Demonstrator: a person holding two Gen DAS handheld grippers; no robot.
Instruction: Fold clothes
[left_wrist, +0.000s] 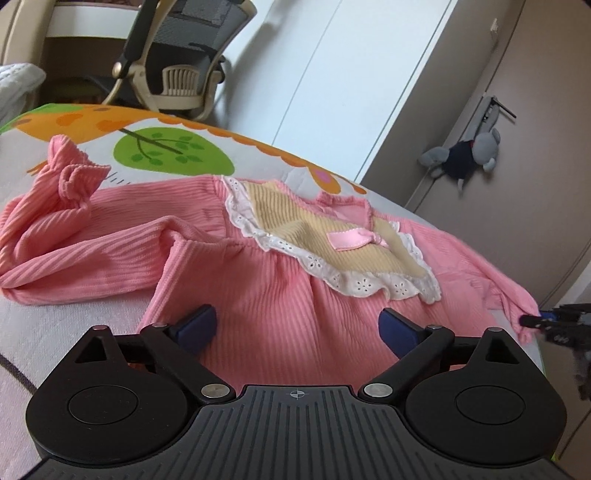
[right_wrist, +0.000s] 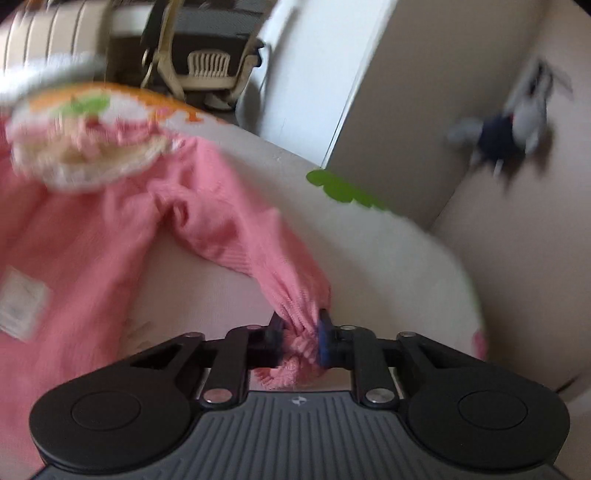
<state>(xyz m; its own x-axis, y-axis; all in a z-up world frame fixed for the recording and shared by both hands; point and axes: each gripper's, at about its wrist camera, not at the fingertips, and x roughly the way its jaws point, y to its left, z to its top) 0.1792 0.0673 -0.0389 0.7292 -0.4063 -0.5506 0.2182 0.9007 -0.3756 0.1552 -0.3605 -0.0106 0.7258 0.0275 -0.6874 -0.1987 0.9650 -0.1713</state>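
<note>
sleeve cuff (right_wrist: 301, 332) between right jaws

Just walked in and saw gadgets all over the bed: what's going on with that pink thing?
A person with a handheld gripper in each hand is folding a pink ribbed top spread front-up on a cartoon-print bed cover. The right gripper is shut on the cuff of one sleeve. The left gripper is open, poised over the top's lower body. The other sleeve lies bunched at the far side.
</note>
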